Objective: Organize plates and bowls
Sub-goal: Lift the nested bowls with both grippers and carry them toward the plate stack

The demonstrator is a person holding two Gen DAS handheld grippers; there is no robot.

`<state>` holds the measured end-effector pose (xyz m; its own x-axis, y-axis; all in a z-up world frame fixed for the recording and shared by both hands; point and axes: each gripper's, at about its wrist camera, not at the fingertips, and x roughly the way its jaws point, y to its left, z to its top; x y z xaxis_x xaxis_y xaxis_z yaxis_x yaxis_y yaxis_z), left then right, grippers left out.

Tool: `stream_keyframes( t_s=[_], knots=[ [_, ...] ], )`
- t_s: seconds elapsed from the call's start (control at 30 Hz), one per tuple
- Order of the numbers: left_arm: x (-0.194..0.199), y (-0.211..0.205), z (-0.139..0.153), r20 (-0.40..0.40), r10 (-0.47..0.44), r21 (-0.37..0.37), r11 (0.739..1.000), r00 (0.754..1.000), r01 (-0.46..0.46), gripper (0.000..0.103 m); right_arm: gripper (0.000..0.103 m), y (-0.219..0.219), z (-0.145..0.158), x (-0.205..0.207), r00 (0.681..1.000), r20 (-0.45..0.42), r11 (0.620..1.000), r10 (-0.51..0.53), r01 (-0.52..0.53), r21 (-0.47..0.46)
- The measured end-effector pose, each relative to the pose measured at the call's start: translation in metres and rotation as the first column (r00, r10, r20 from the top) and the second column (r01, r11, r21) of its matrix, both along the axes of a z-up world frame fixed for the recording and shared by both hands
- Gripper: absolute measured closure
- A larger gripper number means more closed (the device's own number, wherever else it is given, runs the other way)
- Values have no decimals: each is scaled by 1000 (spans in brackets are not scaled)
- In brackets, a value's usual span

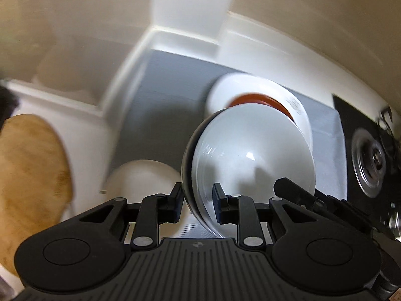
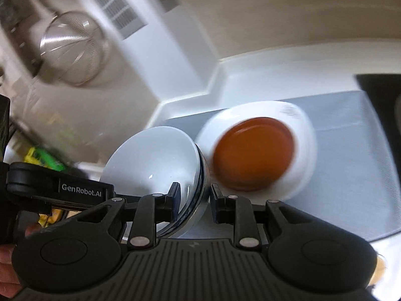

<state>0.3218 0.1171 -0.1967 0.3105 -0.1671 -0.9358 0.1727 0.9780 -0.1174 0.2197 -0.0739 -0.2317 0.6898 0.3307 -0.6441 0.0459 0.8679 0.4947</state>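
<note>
Both hand-held grippers, left (image 1: 196, 204) and right (image 2: 193, 204), pinch the rim of a tilted white bowl (image 1: 250, 160) (dark outside) just beside the orange-centred bowl (image 2: 258, 150) on the grey mat (image 2: 351, 170).

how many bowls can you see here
3, maybe more hidden: a dark-rimmed bowl gripped by both tongs, a white bowl with orange inside on the grey mat, another white bowl lower left.

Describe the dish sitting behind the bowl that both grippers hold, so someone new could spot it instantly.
Find the grey mat that runs along the white counter edge. On it, just beyond the gripped white bowl, sits a white bowl with an orange-brown inside. That orange-brown centre sets it apart: the bowl in the grippers and the dish nearby are plain white inside.
</note>
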Motion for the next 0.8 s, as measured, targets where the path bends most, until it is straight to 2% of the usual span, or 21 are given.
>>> stream_keyframes(
  t_s=[0.23, 0.3, 0.4, 0.63, 0.8],
  knots=[
    [-1, 45, 31, 60, 69, -13, 998, 996, -68, 76, 75, 35, 26, 21, 993, 55, 995, 104, -104, 6],
    [1, 61, 30, 40, 95, -35, 995, 995, -94, 76, 74, 40, 27, 25, 990, 54, 992, 127, -128, 17],
    [4, 75, 16, -10, 127, -58, 990, 992, -128, 76, 74, 51, 18, 31, 987, 33, 988, 156, -156, 7],
    [3, 87, -25, -96, 149, -17, 988, 984, -151, 76, 74, 70, -26, 31, 977, -65, 979, 203, -203, 3],
    [2, 95, -54, -155, 162, 1, 987, 975, -163, 76, 74, 87, -45, 34, 968, -96, 970, 232, -238, -50]
  ],
)
